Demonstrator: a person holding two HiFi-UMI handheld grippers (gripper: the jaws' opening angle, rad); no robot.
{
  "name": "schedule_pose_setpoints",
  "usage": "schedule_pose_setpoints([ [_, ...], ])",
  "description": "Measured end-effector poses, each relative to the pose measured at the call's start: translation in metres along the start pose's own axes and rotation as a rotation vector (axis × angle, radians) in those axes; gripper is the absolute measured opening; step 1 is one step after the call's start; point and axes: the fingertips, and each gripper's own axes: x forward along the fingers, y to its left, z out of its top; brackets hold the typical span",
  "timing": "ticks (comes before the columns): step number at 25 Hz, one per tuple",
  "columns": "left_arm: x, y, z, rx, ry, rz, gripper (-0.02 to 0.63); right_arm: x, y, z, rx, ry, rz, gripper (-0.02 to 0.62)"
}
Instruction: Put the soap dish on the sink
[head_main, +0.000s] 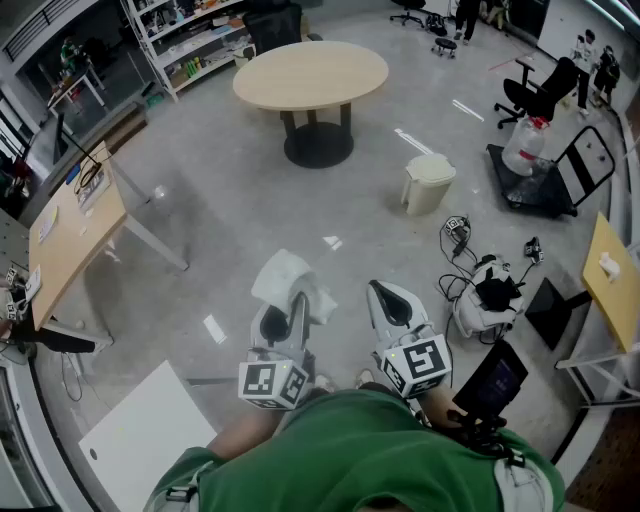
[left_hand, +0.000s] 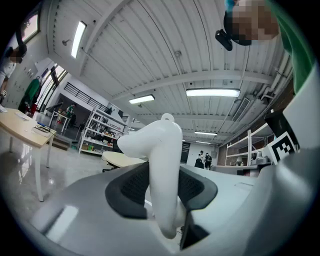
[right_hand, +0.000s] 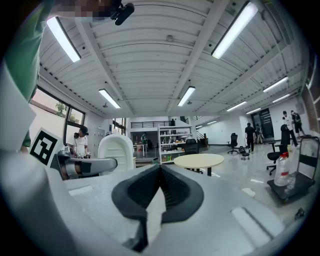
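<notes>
- The shelf rack stands left of the round desk. The head view shows its tiers loaded with small goods, too small for me to name. My left claw's view shows the same rack from the side, at floor level.
- My left claw is clenched on the soap dish, a white curved piece. I hold it in the air over the floor on my side of the round desk.
- Only the left claw's own view shows the grip. There the dark pads press on both faces of the soap dish. The dish stands upright and rises past the jaws of the left claw, hiding most of the round desk behind it.
- My right claw is level beside the left one, also on my side of the round desk.
- In its own view the right claw has its jaws closed together with nothing between them. That view also shows the soap dish from the side, left of the round desk.
- A white bin sits on the floor right of the round desk and nearer me. Its lid is down, so its contents are hidden.
- Further right of the round desk, a clear jug stands on a black trolley. The right claw's view shows the jug upright, and I cannot tell its fill.
</notes>
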Motion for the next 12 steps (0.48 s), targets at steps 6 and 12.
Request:
schedule_pose_setpoints([
  [6, 0.0012, 0.0025, -0.0016, -0.006, 0.0, 0.009, 0.152, 0.0021, -0.0006, -0.0019, 0.0, -0.001, 0.01, 0.002],
  [12, 0.0008, 0.0035, -0.0009, -0.009, -0.001, 0.009, 0.152, 0.0011, -0.0014, 0.0039, 0.035, -0.05, 0.016, 0.003],
])
